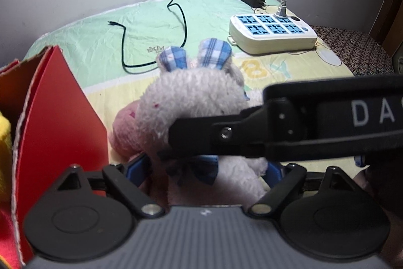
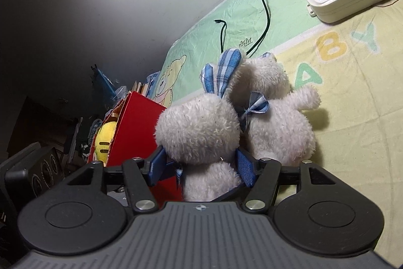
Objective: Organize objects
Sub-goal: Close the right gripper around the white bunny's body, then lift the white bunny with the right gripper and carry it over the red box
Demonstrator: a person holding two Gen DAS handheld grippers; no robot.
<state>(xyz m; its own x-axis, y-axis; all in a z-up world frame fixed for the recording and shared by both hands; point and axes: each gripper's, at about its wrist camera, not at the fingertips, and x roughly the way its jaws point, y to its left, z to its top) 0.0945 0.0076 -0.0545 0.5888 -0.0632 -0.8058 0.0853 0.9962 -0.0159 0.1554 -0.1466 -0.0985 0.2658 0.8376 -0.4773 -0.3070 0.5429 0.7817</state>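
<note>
Right gripper (image 2: 201,169): blue pads clamped on a white plush rabbit (image 2: 199,127), second rabbit (image 2: 277,117) just behind.
Left gripper (image 1: 209,170): closed around a plush rabbit (image 1: 191,102); the other tool's arm read "DA".
Bedsheet (image 2: 352,92): "BABY" printed.
Red box (image 2: 136,125): at the sheet's left edge, yellow toy (image 2: 104,140) inside.
Power strip (image 1: 272,32): one, far right corner.

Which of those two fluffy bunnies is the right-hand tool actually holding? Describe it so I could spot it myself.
On the BABY-printed sheet, find the red box. Right beside it are two white bunnies with blue checked ears. The held bunny is the nearer one, its neck pinched between the right gripper pads; the other bunny sits behind, one arm stuck out.
</note>
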